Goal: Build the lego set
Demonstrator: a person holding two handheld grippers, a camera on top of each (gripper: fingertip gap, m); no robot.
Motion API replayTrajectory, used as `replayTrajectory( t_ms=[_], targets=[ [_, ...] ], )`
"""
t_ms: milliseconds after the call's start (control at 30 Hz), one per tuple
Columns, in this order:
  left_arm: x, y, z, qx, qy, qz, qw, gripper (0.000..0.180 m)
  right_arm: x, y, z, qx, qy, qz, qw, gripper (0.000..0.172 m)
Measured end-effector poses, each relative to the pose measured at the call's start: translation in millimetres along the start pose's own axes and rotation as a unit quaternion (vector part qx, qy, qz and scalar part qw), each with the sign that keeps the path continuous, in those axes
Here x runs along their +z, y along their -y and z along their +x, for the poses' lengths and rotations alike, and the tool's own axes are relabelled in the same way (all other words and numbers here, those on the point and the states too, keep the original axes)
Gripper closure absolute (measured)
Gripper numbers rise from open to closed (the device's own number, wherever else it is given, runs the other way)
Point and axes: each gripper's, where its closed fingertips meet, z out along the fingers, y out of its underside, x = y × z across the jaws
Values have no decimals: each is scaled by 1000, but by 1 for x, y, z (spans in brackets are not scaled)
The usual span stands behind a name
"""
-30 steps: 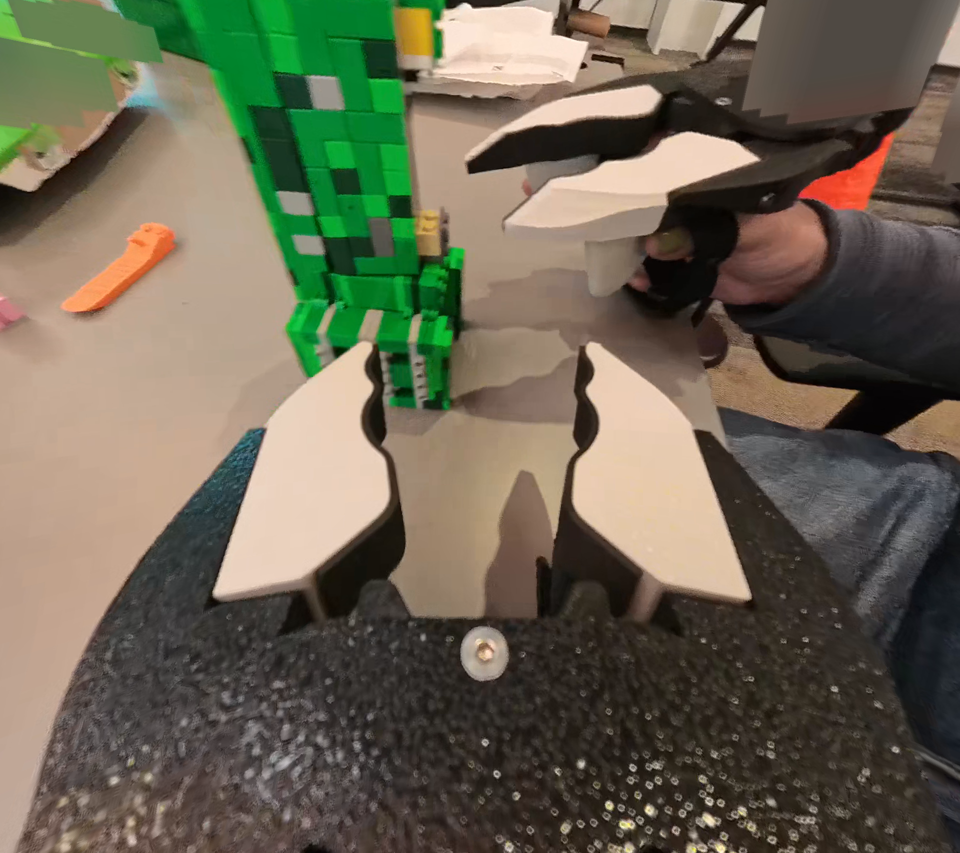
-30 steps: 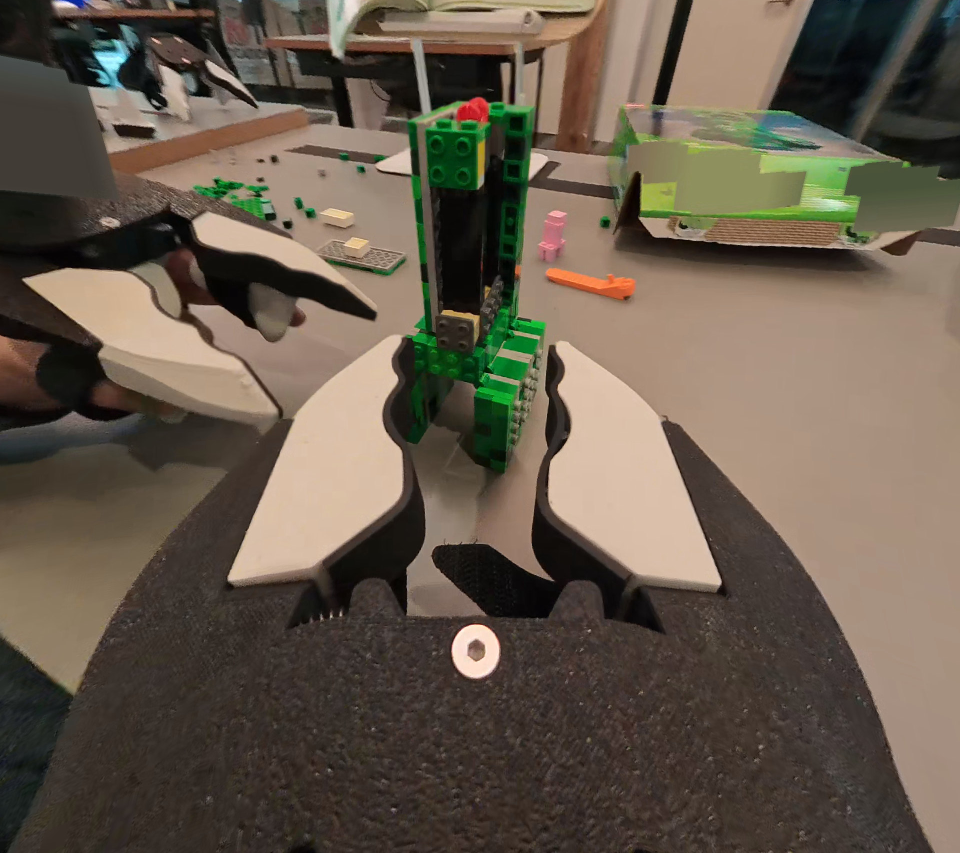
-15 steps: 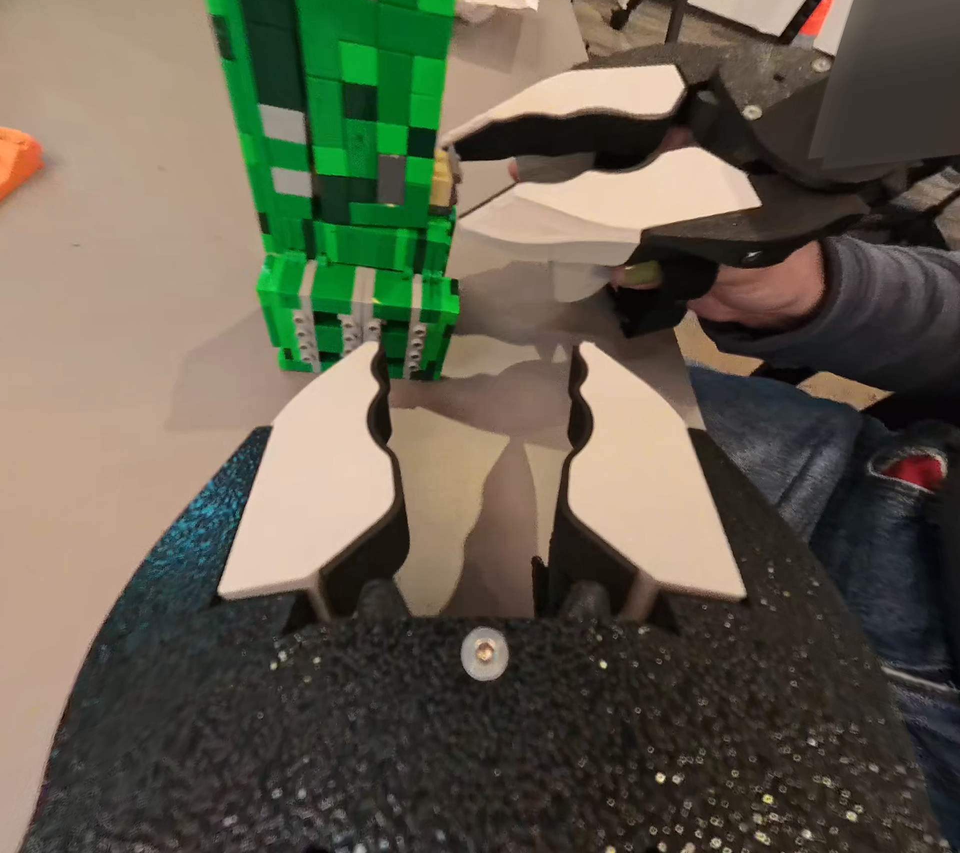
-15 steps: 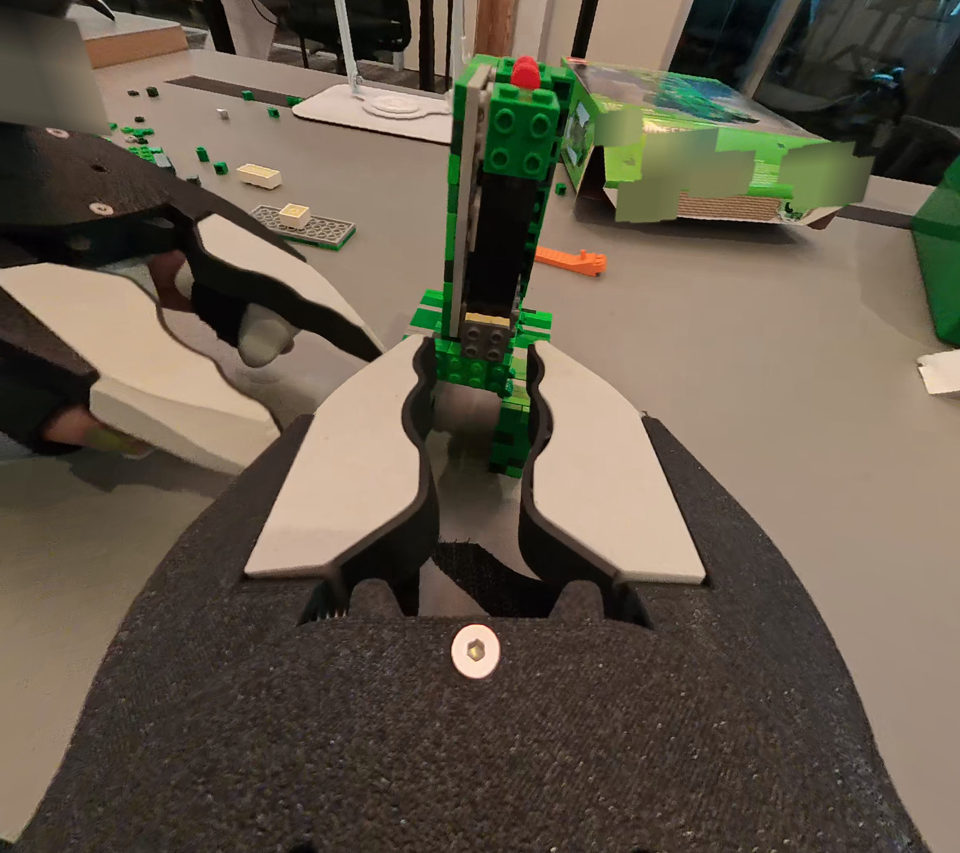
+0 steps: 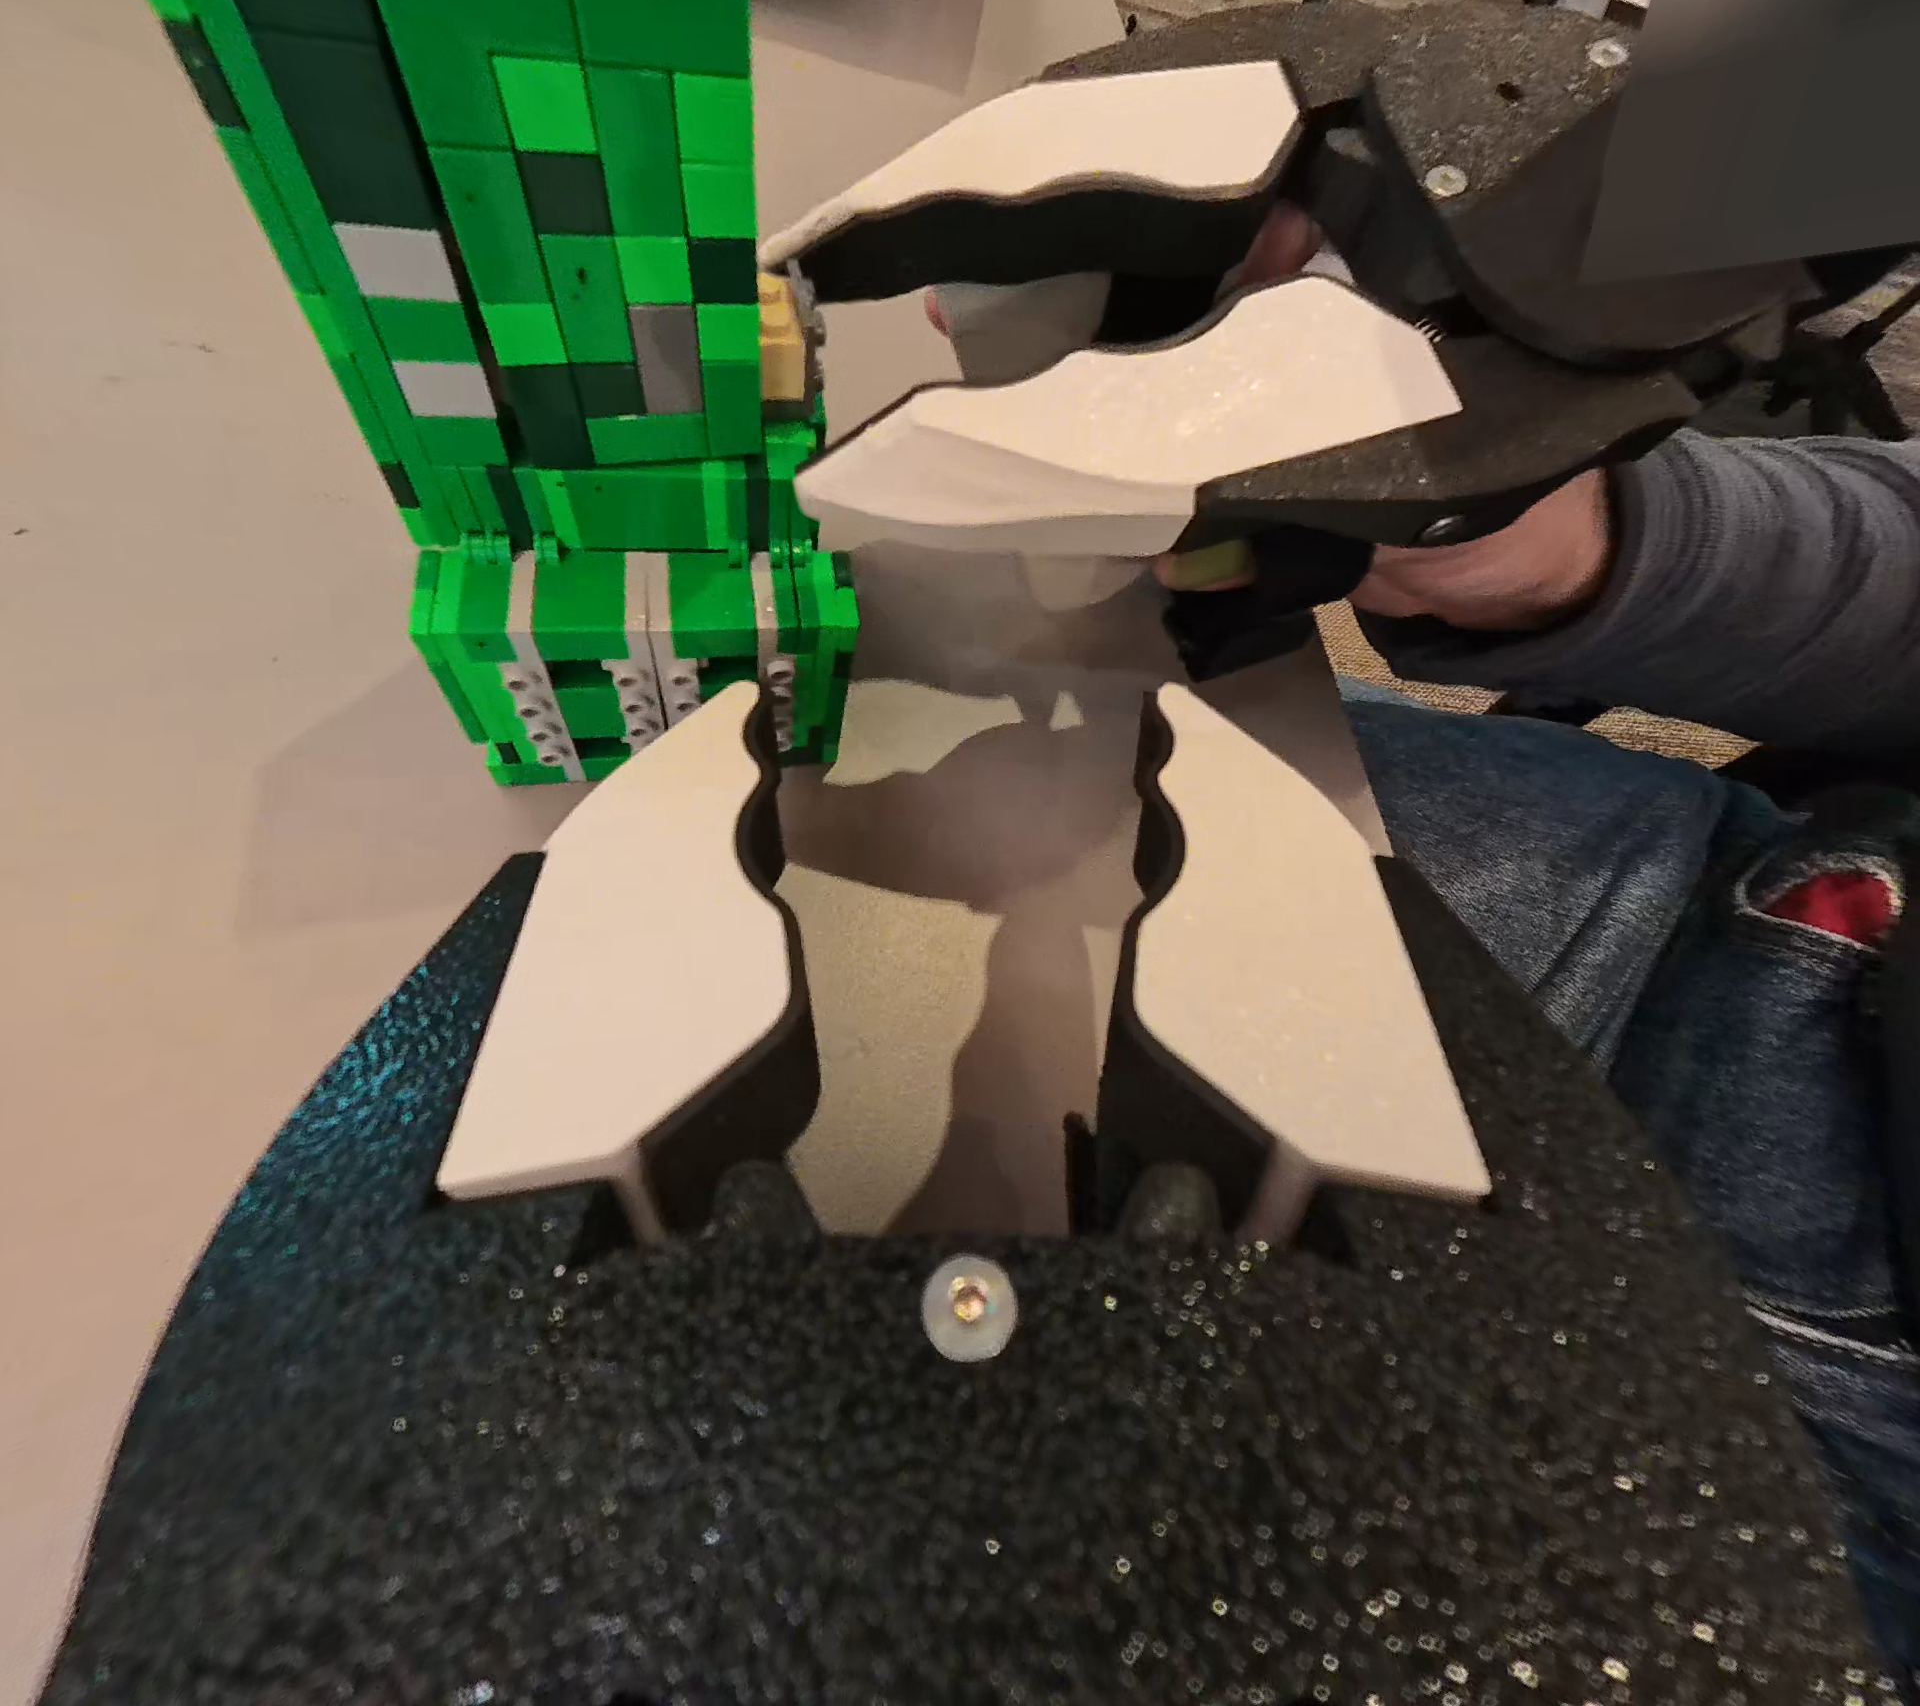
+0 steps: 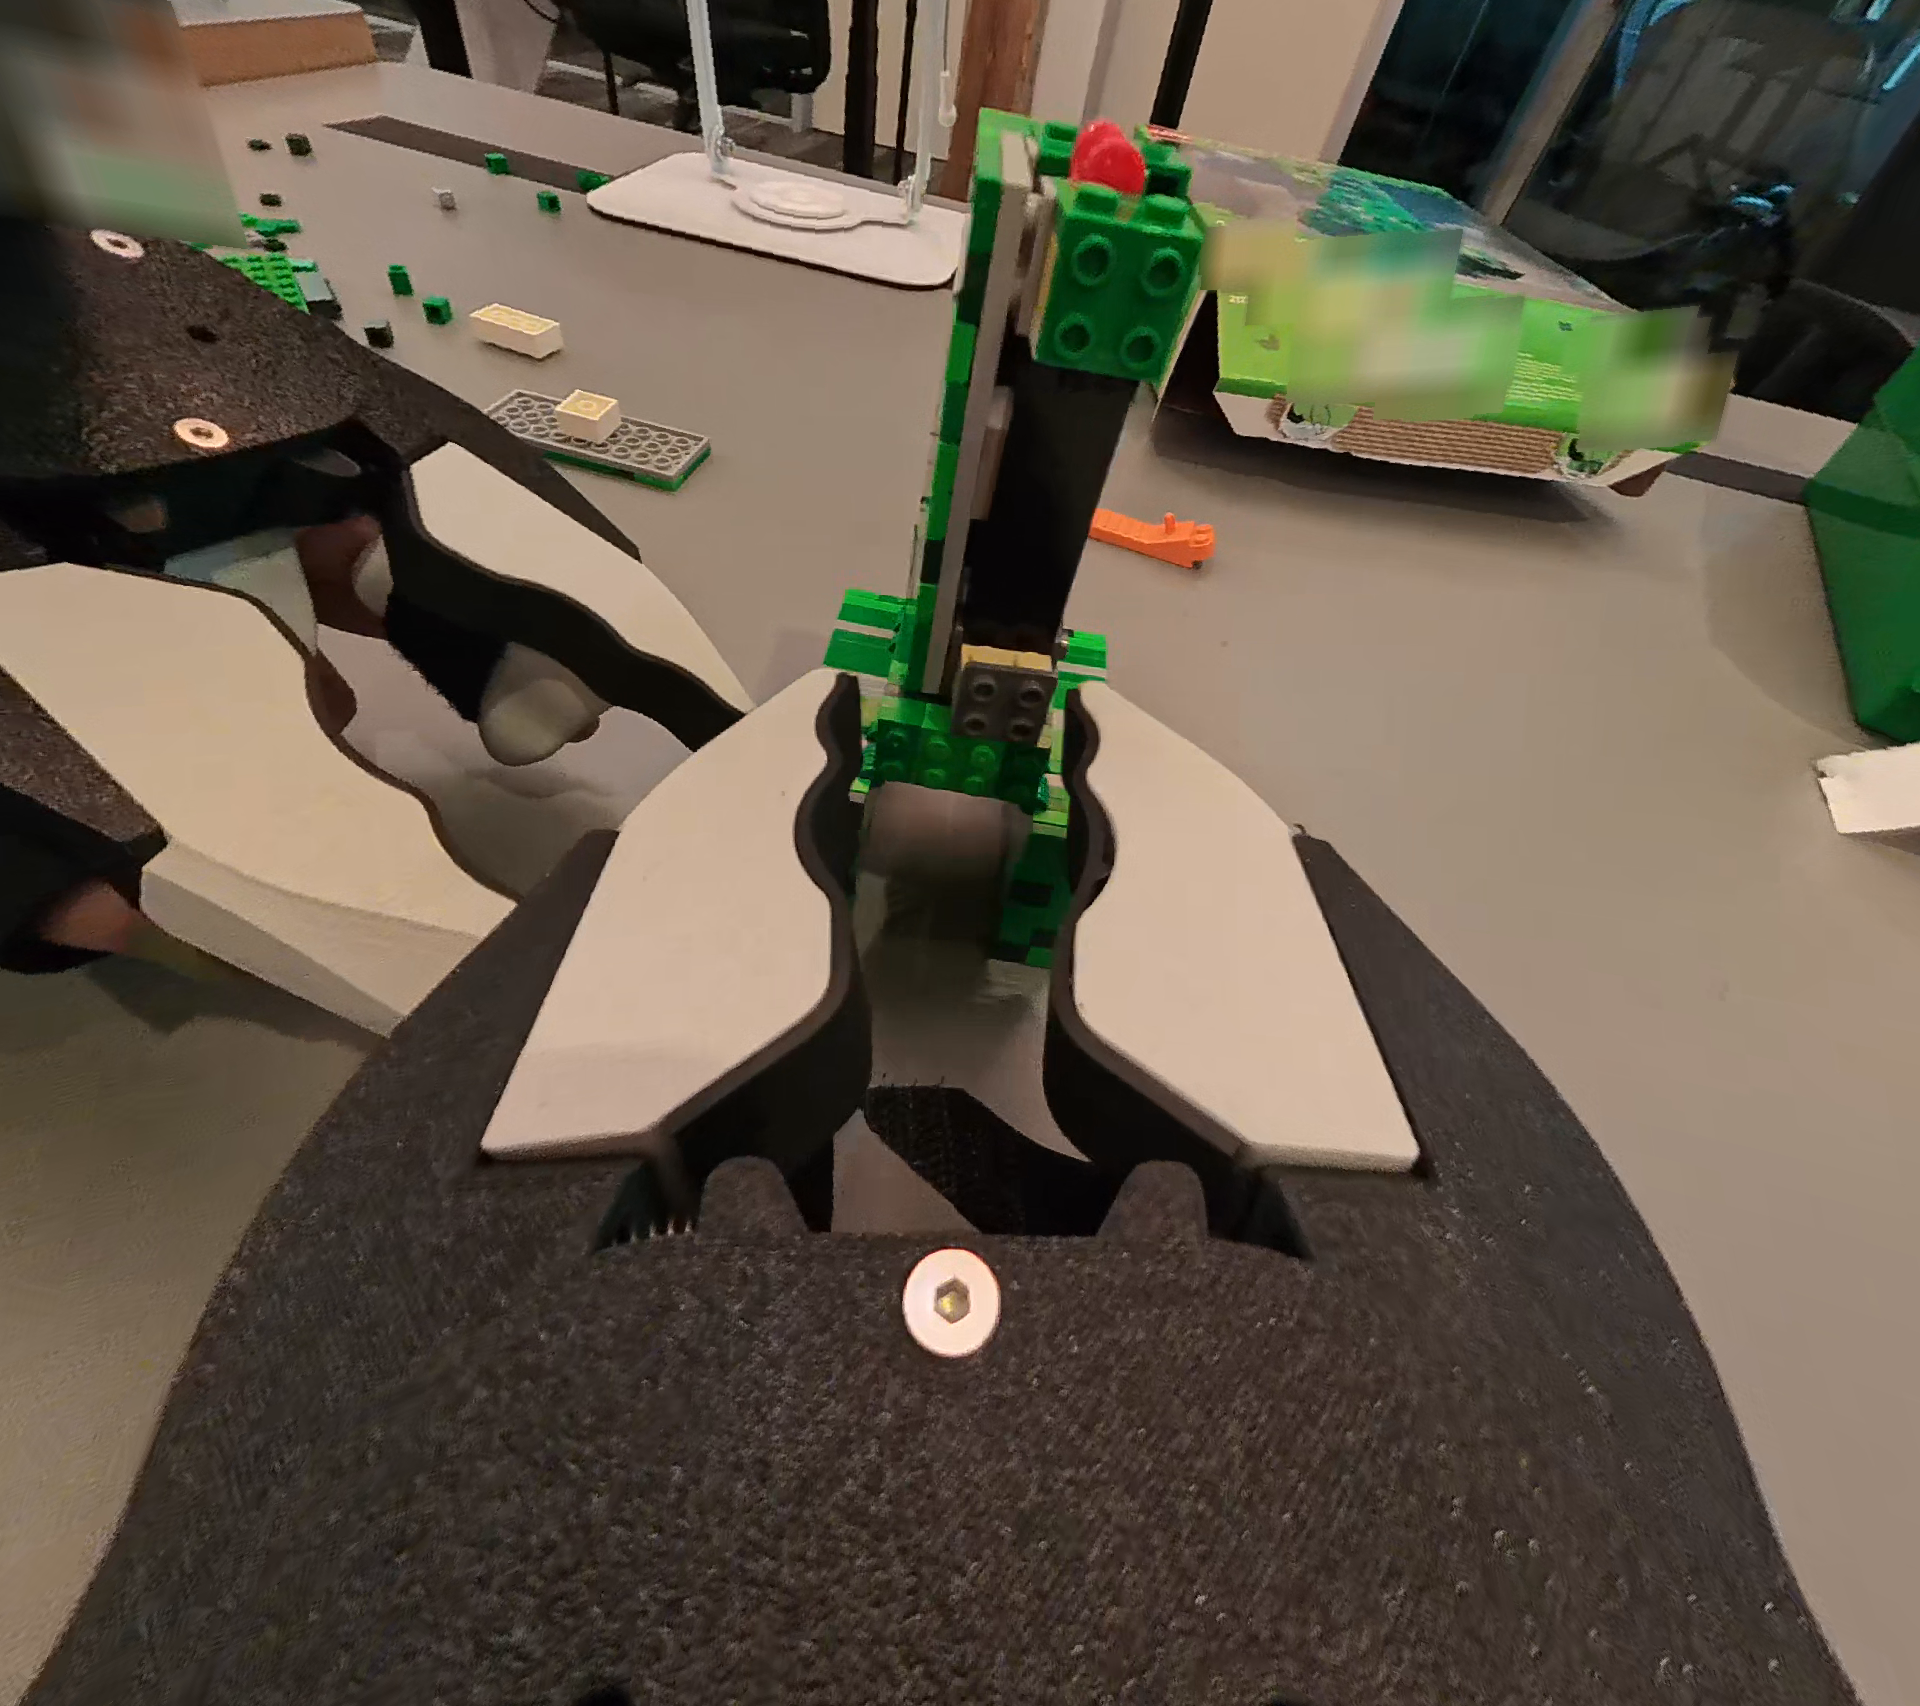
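Tall green-and-black toy-brick figure upright on the grey table, at 12 o'clock of the right gripper and 11 o'clock of the left gripper. Right claw narrow round the studded green band just above the feet, pads seemingly against both sides. Left claw wide and empty, left fingertip just beside a foot.

Probably best: squeeze evenly and squarely, low on the body, without tipping the tower; keep the open claw near the base as a guard.

Figure's top cut off in the left wrist view. True pad pressure hard to judge. Grey smear under the stud band unreadable.
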Motion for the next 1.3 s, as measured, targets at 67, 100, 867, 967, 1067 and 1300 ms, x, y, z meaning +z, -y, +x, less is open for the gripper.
replayTrajectory(
  t_ms=[67, 100, 867, 967, 1067, 1300],
  targets=[
    [0, 0, 1, 1, 0, -1, 1000, 115, 1, 0, -1, -3, 2, -1, 1000, 138],
    [0, 0, 1, 3, 1, -2, 1000, 115, 0, 0, -1, -4, 2, -1, 1000, 138],
    [-31, 32, -44, 121, 5, 52, 991, 100, 19, 3, 12, 7, 6, -1, 1000, 130],
    [-28, 43, -48, 153, -41, 53, 986, 91, 24, 4, 9, -1, 16, -3, 1000, 137],
    [-20, 46, -52, 199, -66, 41, 977, 90, 23, 4, 9, -18, 23, 1, 1000, 140],
    [-6, 45, -60, 185, -124, 52, 973, 103, 21, 5, 8, -43, 142, 23, 989, 140]
  ],
)
